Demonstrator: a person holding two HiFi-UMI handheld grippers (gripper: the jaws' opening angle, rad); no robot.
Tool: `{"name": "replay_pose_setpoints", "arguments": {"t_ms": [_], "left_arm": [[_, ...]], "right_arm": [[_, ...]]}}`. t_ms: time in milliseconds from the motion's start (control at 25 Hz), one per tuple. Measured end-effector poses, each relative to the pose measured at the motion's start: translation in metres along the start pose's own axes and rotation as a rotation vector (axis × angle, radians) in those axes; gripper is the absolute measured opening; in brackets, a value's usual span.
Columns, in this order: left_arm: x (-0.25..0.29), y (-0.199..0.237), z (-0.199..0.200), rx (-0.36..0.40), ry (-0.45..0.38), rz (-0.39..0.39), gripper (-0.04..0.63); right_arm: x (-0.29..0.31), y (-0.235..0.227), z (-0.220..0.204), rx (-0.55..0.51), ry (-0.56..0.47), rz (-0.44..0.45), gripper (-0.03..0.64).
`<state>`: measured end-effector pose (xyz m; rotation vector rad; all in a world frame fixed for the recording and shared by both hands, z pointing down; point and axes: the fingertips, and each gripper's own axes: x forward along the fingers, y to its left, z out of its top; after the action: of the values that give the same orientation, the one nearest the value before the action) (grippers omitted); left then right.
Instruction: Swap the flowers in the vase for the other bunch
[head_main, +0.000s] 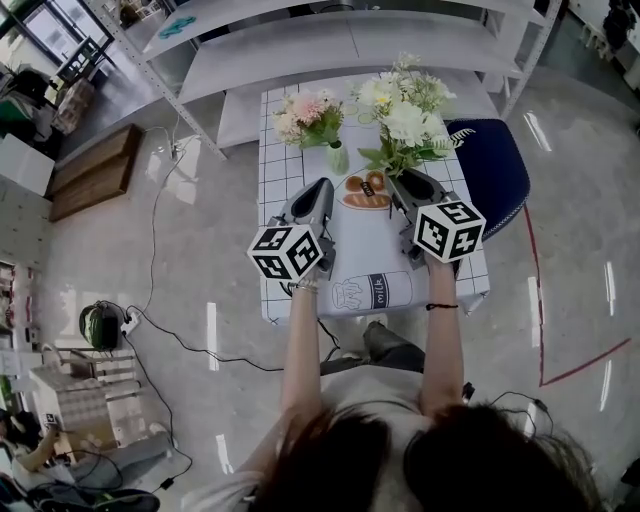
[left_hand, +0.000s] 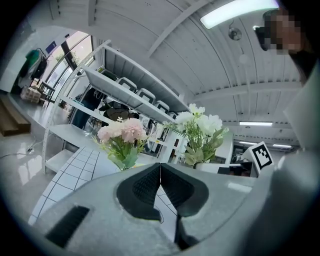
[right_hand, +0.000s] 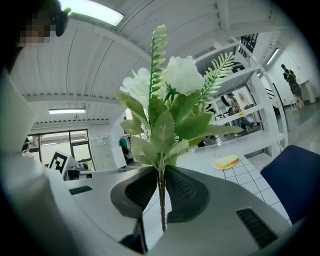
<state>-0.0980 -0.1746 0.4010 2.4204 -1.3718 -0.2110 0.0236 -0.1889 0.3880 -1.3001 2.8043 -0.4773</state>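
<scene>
Arms stretch out side by side in front of you, both forearms reaching over the table (head_main: 283, 190) with the grippers pointing roughly level towards its far end. Your left gripper (head_main: 322, 186) sits just short of the vase (head_main: 338, 158), and your right gripper (head_main: 396, 178) is beside it, near the plate (head_main: 365, 194). Each cube (head_main: 288, 250) faces up at you.

Your left gripper's own view shows its jaws pressed together with nothing between them (left_hand: 160, 175). It looks across the gridded cloth at the pink bunch (left_hand: 122, 134) and, further right, the white bunch (left_hand: 200, 129), with shelves (left_hand: 125, 95) behind. The vase itself is hidden there behind the gripper's body; only the head view shows it.

Your right gripper's view shows its jaws clamped on the thin stem (right_hand: 161, 200) of the white bunch (right_hand: 172, 95), which stands upright out of the pads with the stem's end poking below them. From the head view you can't see that grip, only the white bunch (head_main: 405, 112) rising over the gripper's nose, to the right of the vase. The right view also catches the plate (right_hand: 226, 161) from the side and the blue chair (right_hand: 295, 180).

The vase stands at the table's far middle and holds the pink bunch (head_main: 308, 116). The plate carries what look like bread pieces, too small to tell apart. The chair (head_main: 497, 170) is tucked against the table's right edge.
</scene>
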Motion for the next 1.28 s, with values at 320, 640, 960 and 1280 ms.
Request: {"name": "replay_pose_setpoints", "arguments": {"t_ms": [320,640,960,1280], "left_arm": [[0.025,0.012,0.001,-0.051,-0.020,0.037,0.012],[0.038,0.025,0.000,-0.080,-0.035,0.062,0.012],[0.049,0.042,-0.008,-0.103,-0.011,0.095,0.012],[0.058,0.059,-0.013,-0.143,-0.017,0.103,0.012]], "right_arm": [[0.022,-0.025,0.009,0.002,0.022,0.041,0.051],[0.042,-0.038,0.008,0.008,0.045,0.073,0.051],[0.055,-0.048,0.011,0.016,0.045,0.078,0.051],[0.067,-0.058,0.007,0.051,0.044,0.057,0.051]]}}
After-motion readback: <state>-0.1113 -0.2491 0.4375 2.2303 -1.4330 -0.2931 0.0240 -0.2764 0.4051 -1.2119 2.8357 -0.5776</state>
